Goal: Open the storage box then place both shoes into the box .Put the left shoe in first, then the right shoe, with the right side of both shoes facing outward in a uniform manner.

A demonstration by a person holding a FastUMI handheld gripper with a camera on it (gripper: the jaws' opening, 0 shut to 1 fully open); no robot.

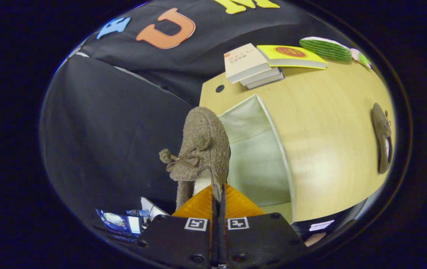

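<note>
While tilted over the table [321,149], the gripper [217,194] (fingers together) pinches a shoe [202,145] beside the box [258,157].

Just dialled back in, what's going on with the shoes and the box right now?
The gripper is shut on the rim of a fuzzy brown shoe and holds it in the air beside the open storage box, which sits on the wooden table. The box interior looks bare from here, so this shoe is not in yet. The second shoe lies on the table beyond the box, and a stack of books sits at the far end.
</note>
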